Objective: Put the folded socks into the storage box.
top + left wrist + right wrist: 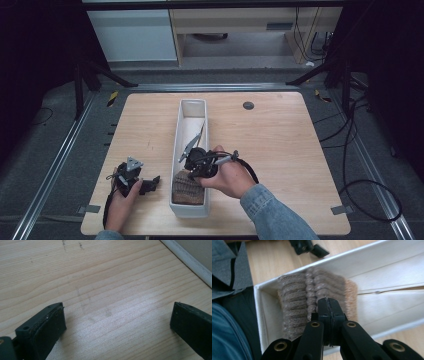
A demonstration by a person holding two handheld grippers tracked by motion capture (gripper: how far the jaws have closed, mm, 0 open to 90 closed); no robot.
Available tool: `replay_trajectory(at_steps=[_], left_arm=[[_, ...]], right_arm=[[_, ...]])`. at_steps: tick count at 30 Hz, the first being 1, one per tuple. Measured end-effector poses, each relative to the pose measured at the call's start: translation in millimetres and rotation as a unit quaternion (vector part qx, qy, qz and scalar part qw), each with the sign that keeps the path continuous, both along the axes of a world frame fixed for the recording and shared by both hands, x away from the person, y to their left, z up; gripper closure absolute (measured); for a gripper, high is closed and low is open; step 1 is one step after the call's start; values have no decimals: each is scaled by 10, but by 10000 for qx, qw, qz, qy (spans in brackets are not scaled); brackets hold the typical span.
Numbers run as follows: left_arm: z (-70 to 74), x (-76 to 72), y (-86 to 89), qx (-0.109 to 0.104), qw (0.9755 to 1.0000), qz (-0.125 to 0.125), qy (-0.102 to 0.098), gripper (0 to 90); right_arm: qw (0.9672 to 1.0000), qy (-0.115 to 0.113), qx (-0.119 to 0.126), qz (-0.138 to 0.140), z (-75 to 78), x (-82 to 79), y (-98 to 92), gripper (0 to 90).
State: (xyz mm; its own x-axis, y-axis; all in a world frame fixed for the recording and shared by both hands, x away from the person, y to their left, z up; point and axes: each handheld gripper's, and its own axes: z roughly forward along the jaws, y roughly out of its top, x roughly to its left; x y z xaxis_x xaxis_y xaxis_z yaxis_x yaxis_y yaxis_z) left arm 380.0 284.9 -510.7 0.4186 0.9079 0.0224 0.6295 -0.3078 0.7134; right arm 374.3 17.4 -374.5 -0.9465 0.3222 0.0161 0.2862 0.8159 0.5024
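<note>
A pale wooden table stands in a dark workroom, a long white rectangular bin lying lengthwise at its centre. At the near end of the bin sits a folded brown ribbed knit cloth, a white sheet lying farther along inside. The right gripper hangs directly over the cloth, its jaws pressed together with nothing between them. Left of the bin, the left gripper rests low over bare wood, jaws wide apart.
</note>
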Motion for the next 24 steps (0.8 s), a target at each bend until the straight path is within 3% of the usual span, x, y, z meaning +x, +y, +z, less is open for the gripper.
replay_trajectory(at_steps=[11, 24], left_arm=[[0, 0, 0, 2, 10000, -1, 0, 0], [0, 0, 0, 0, 10000, 0, -1, 0]], right_arm=[[9990, 290, -63, 343, -152, -162, 29, 900], [9981, 365, -281, 400, -324, -199, 108, 900]])
